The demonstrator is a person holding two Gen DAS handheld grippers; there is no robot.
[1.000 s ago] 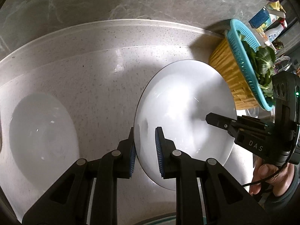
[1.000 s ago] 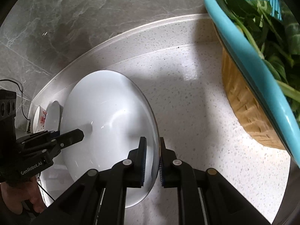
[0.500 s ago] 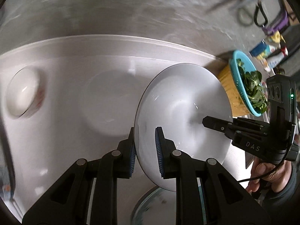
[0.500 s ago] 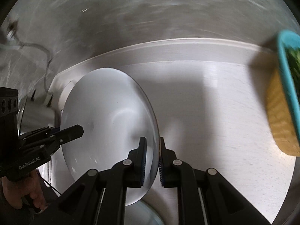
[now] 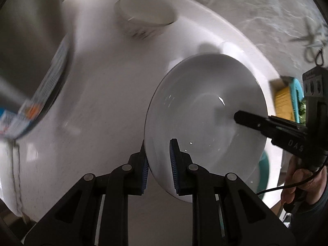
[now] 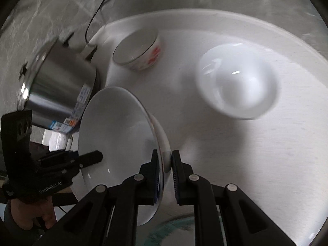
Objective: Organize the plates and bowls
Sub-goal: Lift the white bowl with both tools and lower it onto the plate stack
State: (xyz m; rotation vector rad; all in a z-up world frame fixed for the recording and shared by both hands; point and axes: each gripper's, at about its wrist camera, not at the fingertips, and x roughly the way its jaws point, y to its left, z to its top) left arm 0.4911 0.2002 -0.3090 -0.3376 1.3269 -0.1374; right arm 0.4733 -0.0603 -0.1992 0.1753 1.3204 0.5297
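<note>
Both grippers hold one deep white plate [image 5: 205, 110] by opposite rims, above the pale counter. My left gripper [image 5: 158, 164] is shut on its near rim in the left wrist view, and the right gripper's finger reaches in from the right. In the right wrist view my right gripper [image 6: 165, 164] is shut on the plate's [image 6: 114, 127] rim, the plate seen nearly edge-on. A second white plate [image 6: 237, 82] lies on the counter beyond. A small white bowl [image 6: 139, 50] with a red pattern sits near the back edge, blurred [image 5: 143, 18] in the left wrist view.
A steel pot [image 6: 59, 84] with a label stands at the left, with a black cord behind it. The yellow and teal basket [image 5: 287, 100] shows at the far right. A teal-rimmed glass dish [image 6: 174, 231] lies under the fingers. A hand [image 5: 301, 186] grips the right tool.
Both grippers have swept the held plate sideways, away from the basket. The patterned bowl, the second plate and the steel pot have come into view. The views have rolled.
</note>
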